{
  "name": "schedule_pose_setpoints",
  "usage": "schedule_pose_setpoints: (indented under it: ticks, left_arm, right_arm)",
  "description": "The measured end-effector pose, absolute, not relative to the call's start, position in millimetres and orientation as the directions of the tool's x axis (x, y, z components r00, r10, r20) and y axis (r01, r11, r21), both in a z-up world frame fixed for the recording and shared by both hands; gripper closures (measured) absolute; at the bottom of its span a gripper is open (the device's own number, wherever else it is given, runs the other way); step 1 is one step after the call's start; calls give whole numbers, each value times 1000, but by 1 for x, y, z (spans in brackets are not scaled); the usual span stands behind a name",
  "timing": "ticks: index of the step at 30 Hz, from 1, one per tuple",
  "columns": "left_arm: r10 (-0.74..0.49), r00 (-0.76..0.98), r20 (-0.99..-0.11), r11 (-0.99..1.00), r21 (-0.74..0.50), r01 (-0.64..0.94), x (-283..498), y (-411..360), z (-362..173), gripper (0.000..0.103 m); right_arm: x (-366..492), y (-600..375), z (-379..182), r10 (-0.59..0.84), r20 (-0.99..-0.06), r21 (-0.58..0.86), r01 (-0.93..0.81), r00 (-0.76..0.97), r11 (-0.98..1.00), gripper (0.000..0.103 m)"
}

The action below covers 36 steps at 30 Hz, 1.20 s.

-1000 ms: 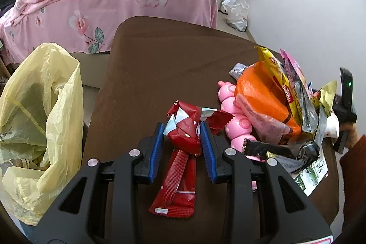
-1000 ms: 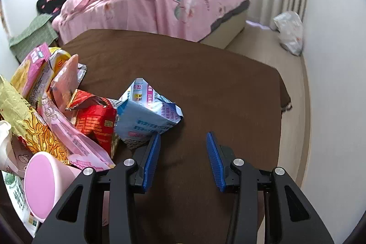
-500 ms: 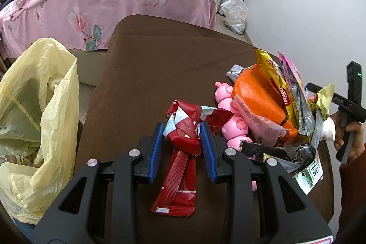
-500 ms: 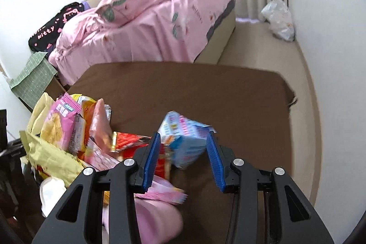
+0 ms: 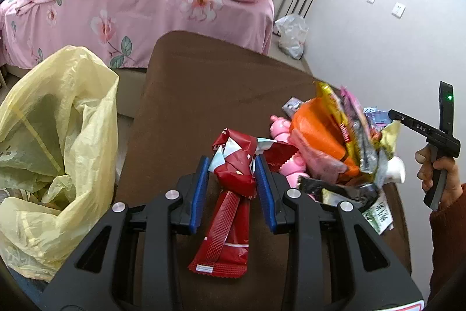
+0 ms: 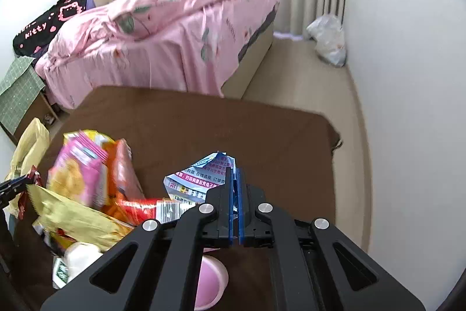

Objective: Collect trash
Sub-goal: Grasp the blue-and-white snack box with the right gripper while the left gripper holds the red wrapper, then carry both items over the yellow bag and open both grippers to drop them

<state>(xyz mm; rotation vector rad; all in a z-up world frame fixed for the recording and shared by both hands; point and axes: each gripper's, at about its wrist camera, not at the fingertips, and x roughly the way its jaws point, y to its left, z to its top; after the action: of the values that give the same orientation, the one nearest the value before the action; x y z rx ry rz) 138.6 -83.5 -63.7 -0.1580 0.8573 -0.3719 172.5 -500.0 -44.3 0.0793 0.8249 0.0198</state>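
Note:
My left gripper point(image 5: 232, 161) is shut on a crumpled red wrapper point(image 5: 230, 223), whose long tail hangs down between the fingers over the brown table point(image 5: 204, 92). An open yellow trash bag point(image 5: 58, 136) sits just left of the table's edge. My right gripper point(image 6: 234, 169) is shut on a blue and white printed packet point(image 6: 198, 177), held above the table point(image 6: 233, 121) beside a pile of snack bags point(image 6: 84, 177). In the left wrist view the pile point(image 5: 320, 136) stands at the right, with a hand point(image 5: 437, 171) holding the right gripper behind it.
A pink pig toy point(image 5: 291, 162) lies against the pile. A pink cup point(image 6: 209, 281) and a white cup point(image 6: 81, 255) stand near the table's front. A pink bed point(image 5: 145, 5) is beyond the table, and a white plastic bag point(image 6: 329, 42) lies on the floor by the wall.
My right gripper closed on the blue and white packet and rose with it. My left gripper shifted slightly, still holding the red wrapper.

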Motion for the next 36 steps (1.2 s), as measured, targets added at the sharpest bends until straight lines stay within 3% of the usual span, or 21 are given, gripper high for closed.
schedule_pose_setpoints:
  ticks: [9, 17, 27, 36]
  left_arm:
    - [-433, 663, -610, 901, -291, 321, 116, -62, -23, 72]
    - [-431, 713, -553, 903, -270, 335, 91, -25, -1, 72]
    - [-275, 805, -525, 954, -251, 162, 75, 65, 8, 72]
    - [-93, 821, -563, 966, -251, -63, 84, 130, -4, 72]
  right_arm:
    - [131, -451, 33, -47, -624, -49, 22, 780, 999, 99]
    - [101, -376, 66, 43, -567, -32, -74, 822, 997, 99]
    - [92, -268, 76, 179, -536, -48, -242, 825, 969, 99]
    - [113, -195, 62, 312, -554, 8, -370, 772, 929, 99]
